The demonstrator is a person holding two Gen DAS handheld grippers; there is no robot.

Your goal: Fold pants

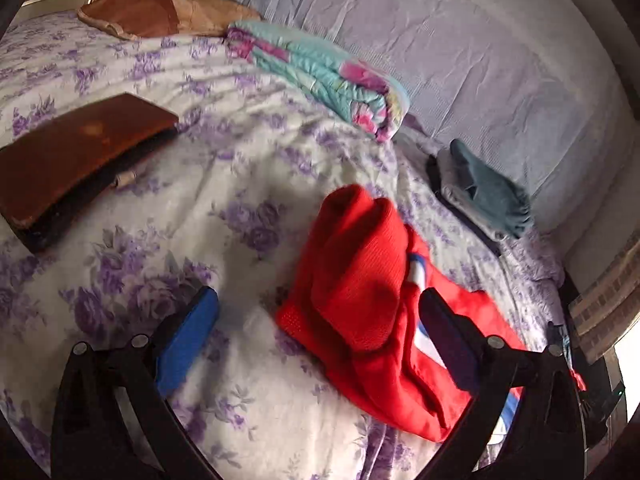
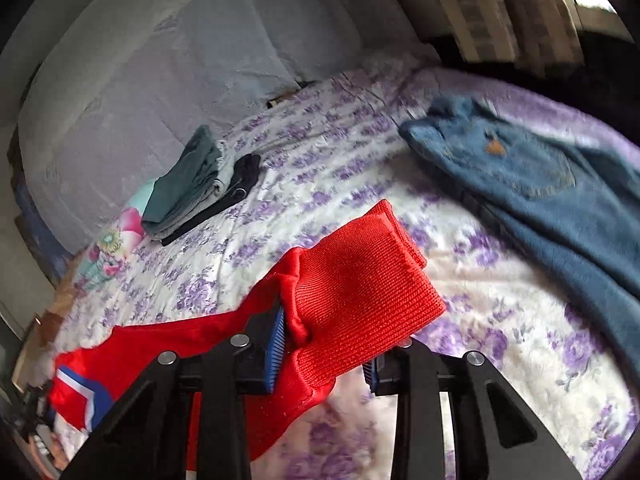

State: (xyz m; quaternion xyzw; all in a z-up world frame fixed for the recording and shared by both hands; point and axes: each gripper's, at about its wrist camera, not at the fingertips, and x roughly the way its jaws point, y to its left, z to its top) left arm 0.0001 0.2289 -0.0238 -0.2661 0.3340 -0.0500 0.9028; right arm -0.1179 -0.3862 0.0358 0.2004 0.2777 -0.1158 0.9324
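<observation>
The red pants [image 1: 360,280] with a blue and white stripe lie crumpled on the purple-flowered bedsheet [image 1: 180,240]. In the left wrist view my left gripper [image 1: 316,332] stands open above their near edge. One blue pad is over bare sheet and the other finger is in front of the red cloth. In the right wrist view the ribbed red end of the pants [image 2: 360,280] sits bunched between the pads of my right gripper [image 2: 325,360], which is shut on it. The rest of the pants trails off to the left.
Blue jeans [image 2: 540,184] lie spread at the right. A small stack of folded clothes [image 2: 200,188] sits near the grey padded wall [image 1: 460,40]. A rolled floral quilt [image 1: 320,72], a brown pillow [image 1: 160,14] and a brown flat case [image 1: 76,160] lie on the bed.
</observation>
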